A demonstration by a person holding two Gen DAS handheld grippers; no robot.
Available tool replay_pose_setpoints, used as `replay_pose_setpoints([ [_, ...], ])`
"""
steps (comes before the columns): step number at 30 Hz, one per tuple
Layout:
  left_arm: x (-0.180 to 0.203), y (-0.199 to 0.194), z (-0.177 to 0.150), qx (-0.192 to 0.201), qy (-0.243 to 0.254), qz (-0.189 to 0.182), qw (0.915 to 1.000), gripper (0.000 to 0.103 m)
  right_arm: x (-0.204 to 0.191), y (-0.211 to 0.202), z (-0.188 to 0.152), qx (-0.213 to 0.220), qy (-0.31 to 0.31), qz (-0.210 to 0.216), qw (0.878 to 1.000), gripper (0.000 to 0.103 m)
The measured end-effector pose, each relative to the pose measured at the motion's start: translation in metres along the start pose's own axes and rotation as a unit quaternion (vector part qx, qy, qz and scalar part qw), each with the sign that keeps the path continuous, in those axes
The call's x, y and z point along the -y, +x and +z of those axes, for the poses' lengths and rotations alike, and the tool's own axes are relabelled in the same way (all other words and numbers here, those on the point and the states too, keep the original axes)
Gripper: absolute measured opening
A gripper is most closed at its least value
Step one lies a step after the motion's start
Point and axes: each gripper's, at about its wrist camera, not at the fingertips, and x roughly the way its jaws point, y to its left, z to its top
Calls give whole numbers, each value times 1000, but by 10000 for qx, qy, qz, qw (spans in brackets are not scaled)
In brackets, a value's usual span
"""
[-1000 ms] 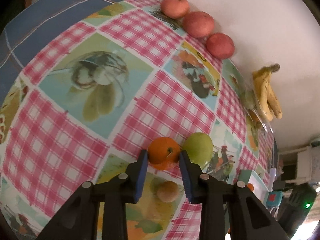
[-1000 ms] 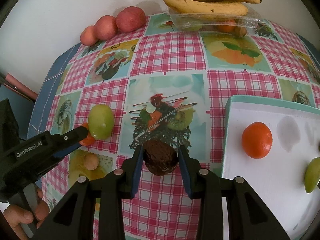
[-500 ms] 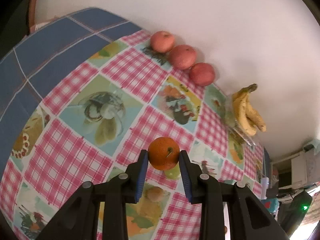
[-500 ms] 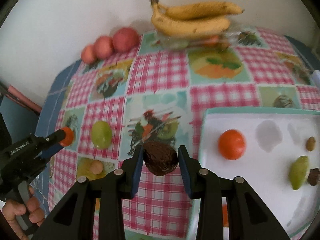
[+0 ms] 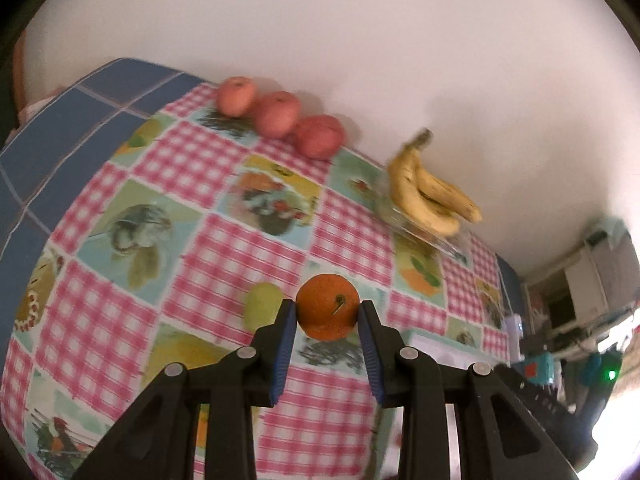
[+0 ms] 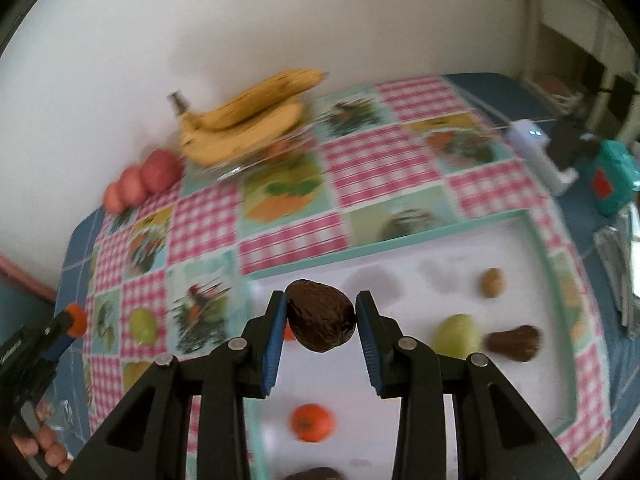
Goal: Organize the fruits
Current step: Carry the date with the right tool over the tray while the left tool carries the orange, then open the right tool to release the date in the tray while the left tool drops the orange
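Observation:
My left gripper (image 5: pixel 327 312) is shut on an orange (image 5: pixel 328 312) and holds it above the checked tablecloth; a green fruit (image 5: pixel 260 310) lies on the cloth just left of it. My right gripper (image 6: pixel 321 310) is shut on a dark brown fruit (image 6: pixel 322 316) and holds it over the white tray (image 6: pixel 400 240). On the tray lie an orange (image 6: pixel 312 422), a green fruit (image 6: pixel 458 336), a brown fruit (image 6: pixel 514 342) and a small tan fruit (image 6: pixel 492 282). The left gripper with its orange (image 6: pixel 76 320) shows at the left of the right wrist view.
Three red apples (image 5: pixel 280 114) sit along the wall. A bunch of bananas (image 5: pixel 428 196) rests on a clear container (image 5: pixel 404 224). A green fruit (image 6: pixel 142 324) lies on the cloth left of the tray. A white device (image 6: pixel 540 152) and a teal object (image 6: pixel 612 184) stand at the far right.
The left gripper has lifted the orange off the cloth and swung right. The right gripper has carried the brown fruit right, from over the cloth to over the tray.

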Motion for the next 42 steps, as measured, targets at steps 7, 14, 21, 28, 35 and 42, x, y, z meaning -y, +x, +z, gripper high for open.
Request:
replay_pose_setpoints([
  [7, 60, 20, -32, -326, 861, -25, 9957, 34, 49, -13, 11, 208, 432, -266, 9985, 37],
  [14, 118, 56, -75, -707, 1864, -118, 9799, 34, 69, -15, 15, 315, 584, -319, 9973, 37],
  [21, 135, 93, -101, -1219, 2098, -234, 9698, 34, 77, 21, 8, 37, 566, -223, 9981, 37],
  [28, 135, 108, -110, -1398, 2156, -161, 9663, 34, 85, 46, 6, -104, 473, -256, 9985, 37],
  [35, 132, 119, -116, -1515, 2140, -111, 9649, 34, 81, 57, 5, -81, 226, -327, 9992, 37],
  [42, 133, 123, -119, -1565, 2185, -16, 9632, 34, 82, 67, 2, -187, 175, -375, 9990, 37],
])
